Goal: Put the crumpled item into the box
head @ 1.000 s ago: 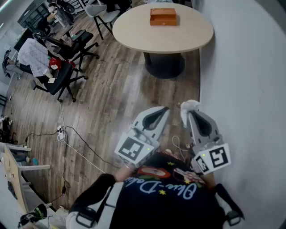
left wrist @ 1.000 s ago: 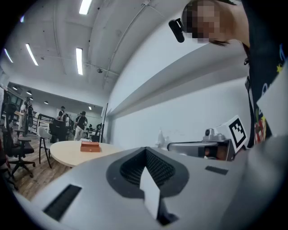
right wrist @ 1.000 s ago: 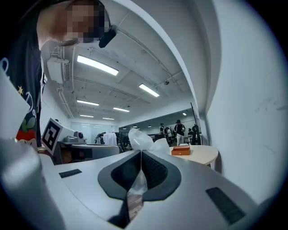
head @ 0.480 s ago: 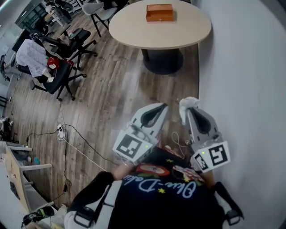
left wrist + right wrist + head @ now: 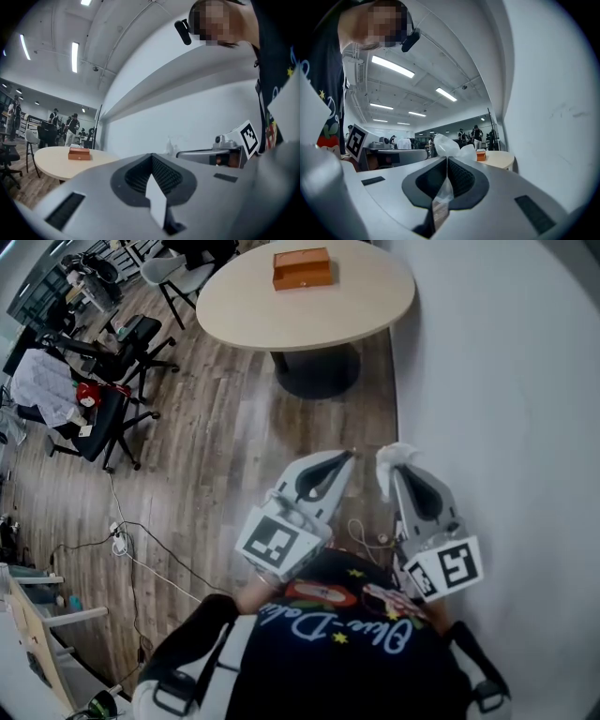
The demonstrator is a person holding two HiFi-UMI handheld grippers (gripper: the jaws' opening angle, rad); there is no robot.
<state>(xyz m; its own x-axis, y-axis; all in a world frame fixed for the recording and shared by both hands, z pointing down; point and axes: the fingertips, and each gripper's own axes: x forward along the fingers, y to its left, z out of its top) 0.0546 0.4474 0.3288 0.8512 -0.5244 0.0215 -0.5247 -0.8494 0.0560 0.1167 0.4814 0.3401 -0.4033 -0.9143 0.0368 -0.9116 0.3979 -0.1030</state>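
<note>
Right gripper (image 5: pixel 395 472) first: found it clamped on the crumpled item (image 5: pixel 395 457), white wad sticking out past the tips, thin tail pinched between the pads. Held it close to the body, near right, just beside the wall (image 5: pixel 506 381). Saw left gripper (image 5: pixel 345 459) next to it, jaws together, nothing between them. Kept both low and near, over the wood floor (image 5: pixel 234 446). Spotted the box (image 5: pixel 302 268), orange, at the far end, sitting on the round table (image 5: pixel 328 320), left of centre on the top. Looked well apart from the item, open floor between. Couldn't tell from here whether the box was open on top. Noted office chairs (image 5: pixel 112 409) far left, off the straight path.

Judged progress: pick done, grip looked secure; carry to the table and drop into the box not yet done. Reckoned remaining work was closing the gap, lining up over the box, releasing. Flagged one risk: light wad held by a thin bit, could slip or cling to a pad on release.
</note>
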